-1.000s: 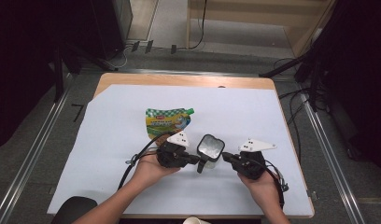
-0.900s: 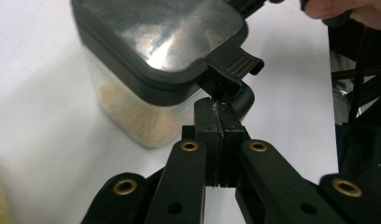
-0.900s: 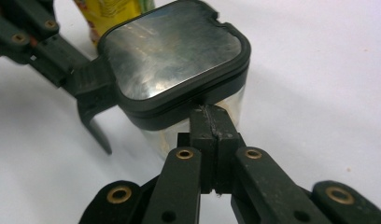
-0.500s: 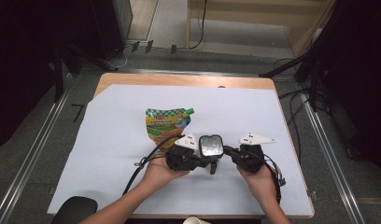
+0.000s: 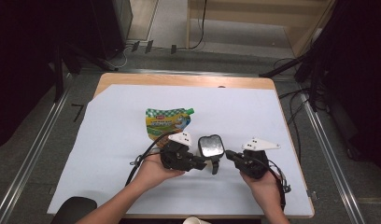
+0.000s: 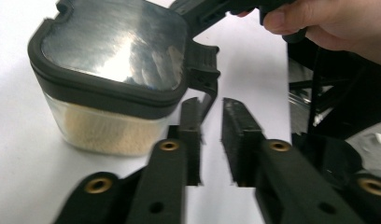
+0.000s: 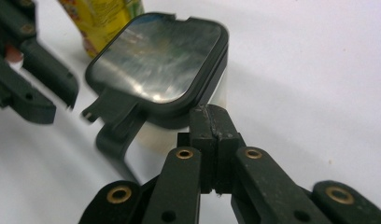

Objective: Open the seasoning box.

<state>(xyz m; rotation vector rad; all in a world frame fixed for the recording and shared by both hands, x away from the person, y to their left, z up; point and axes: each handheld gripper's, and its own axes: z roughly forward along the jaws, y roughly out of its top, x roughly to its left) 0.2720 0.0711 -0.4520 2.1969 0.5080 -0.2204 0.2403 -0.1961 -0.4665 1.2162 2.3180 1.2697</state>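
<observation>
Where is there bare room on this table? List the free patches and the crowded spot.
Free: the white sheet right of the pouch up to the far edge, and the wide strip left of the pouch. Crowded: the near middle, where the left gripper and right gripper flank the lidded jar, cable trailing beside.

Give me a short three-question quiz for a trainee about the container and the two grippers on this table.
1. True or false: the right gripper has its fingers pressed together beside the container.
2. What lies behind the container on the white sheet? A) a green and yellow pouch B) a red mug C) a metal spoon
3. What does the clear body under the container's lid hold?

Key: 1 true; 2 A; 3 a pale, grainy filling.
</observation>
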